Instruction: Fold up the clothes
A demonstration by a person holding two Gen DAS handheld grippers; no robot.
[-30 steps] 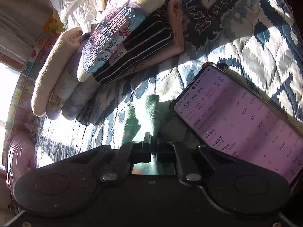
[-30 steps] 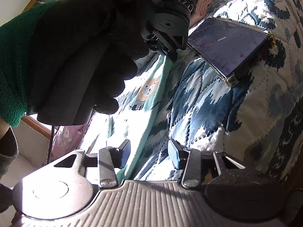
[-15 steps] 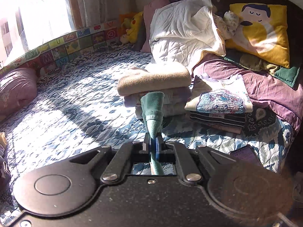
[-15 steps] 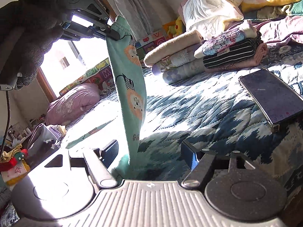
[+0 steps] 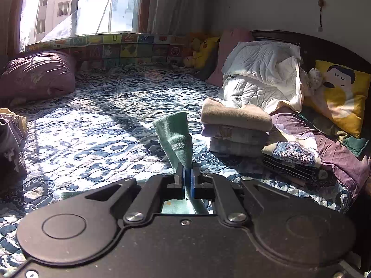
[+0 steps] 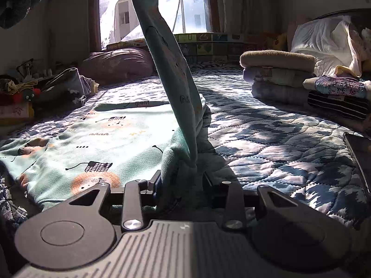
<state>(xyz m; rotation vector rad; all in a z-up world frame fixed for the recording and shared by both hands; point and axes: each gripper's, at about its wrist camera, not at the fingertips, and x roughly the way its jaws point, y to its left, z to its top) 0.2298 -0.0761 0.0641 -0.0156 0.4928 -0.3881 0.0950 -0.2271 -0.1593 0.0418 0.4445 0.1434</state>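
Observation:
A mint green garment with lion prints (image 6: pixel 104 134) lies spread on the blue patterned quilt (image 6: pixel 266 139). One narrow part of it (image 6: pixel 167 53) rises steeply to the upper left, where a dark gloved hand (image 6: pixel 20 2) holds it high. In the left wrist view my left gripper (image 5: pixel 187 177) is shut on that part, and its stitched cuff (image 5: pixel 176 134) sticks up past the fingers. My right gripper (image 6: pixel 182 181) sits low at the garment's near edge, its jaws drawn in on a bunched fold of the mint cloth (image 6: pixel 178 166).
Two stacks of folded clothes (image 5: pixel 236 127) (image 5: pixel 292 157) stand at the right, with white bedding (image 5: pixel 262 78) and a yellow pillow (image 5: pixel 340 97) behind. A phone (image 6: pixel 358 148) lies at the right edge. Loose clothes (image 6: pixel 60 88) are piled on the left.
My left gripper rose from the quilt, lifting the cuff high. My right gripper pushed into the garment's edge and its jaws narrowed around a bunch of cloth.

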